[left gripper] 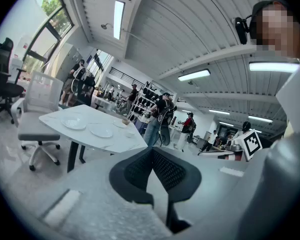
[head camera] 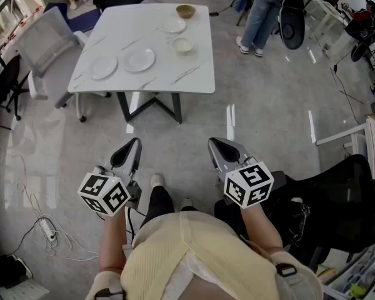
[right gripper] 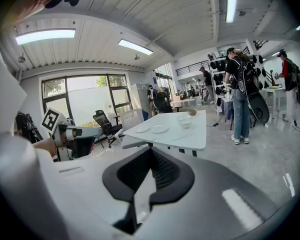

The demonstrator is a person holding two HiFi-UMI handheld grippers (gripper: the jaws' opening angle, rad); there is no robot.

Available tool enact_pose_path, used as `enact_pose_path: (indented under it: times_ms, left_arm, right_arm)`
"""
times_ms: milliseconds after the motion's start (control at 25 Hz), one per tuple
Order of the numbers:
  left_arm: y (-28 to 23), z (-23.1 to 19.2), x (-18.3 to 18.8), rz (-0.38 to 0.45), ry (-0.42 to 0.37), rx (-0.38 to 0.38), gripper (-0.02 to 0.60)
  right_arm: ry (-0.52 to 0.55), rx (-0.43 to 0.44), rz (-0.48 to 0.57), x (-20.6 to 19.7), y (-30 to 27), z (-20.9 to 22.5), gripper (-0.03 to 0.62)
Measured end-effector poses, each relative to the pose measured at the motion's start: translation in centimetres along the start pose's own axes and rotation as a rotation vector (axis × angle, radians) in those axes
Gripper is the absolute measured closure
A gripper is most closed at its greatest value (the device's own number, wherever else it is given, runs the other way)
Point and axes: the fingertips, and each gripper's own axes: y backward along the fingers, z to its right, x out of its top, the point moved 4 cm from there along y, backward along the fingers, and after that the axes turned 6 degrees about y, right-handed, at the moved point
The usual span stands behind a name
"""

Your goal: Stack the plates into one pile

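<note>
The left tongs (head camera: 135,144) are pressed together with nothing between them. They are held low in front of the person, well apart from the bench (head camera: 194,74). On the bench, from the left, lie the left plate (head camera: 104,67) and just beside it the middle plate (head camera: 139,59), both flat and not touching. Further back and to the right is the far plate (head camera: 173,25), then a white bowl (head camera: 183,45) and, at the far edge, a brown bowl (head camera: 185,10). No plate lies on another, so I judge that the pile is not yet begun. The right tongs (head camera: 215,145) are also pressed together and empty.

The step in hand seems to be the approach. To do it well, I would first go to the near edge of the bench, so that both tongs reach the plates without stretching. Then spread one pair of tongs, slide one jaw under the rim of the left plate and close on it. The plates look thin and smooth, so the grip should be firm and the plate kept level. Lay it centred on the middle plate, and do not push the bowls.
</note>
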Motion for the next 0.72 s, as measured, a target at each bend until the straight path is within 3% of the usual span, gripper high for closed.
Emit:
enact_pose_path:
  times_ms: [200,400,720]
  left_arm:
    - [0.1,-1.2,-0.4,-0.034,-0.074,0.089,0.586]
    - [-0.2,-1.8,0.9,0.029,-0.13,0.078,0.589]
    - [-1.5,-4.8,2.7,0.022,-0.097,0.049,0.589]
  right_arm:
    - [-0.024,-0.017,-0.019,-0.5,-0.4,0.1,0.592]
    - [-0.054,-0.022,-0.014,0.2,-1.7,0.5,0.591]
    - [-0.076,-0.008,0.007,1.8,-4.8,0.2,0.591]
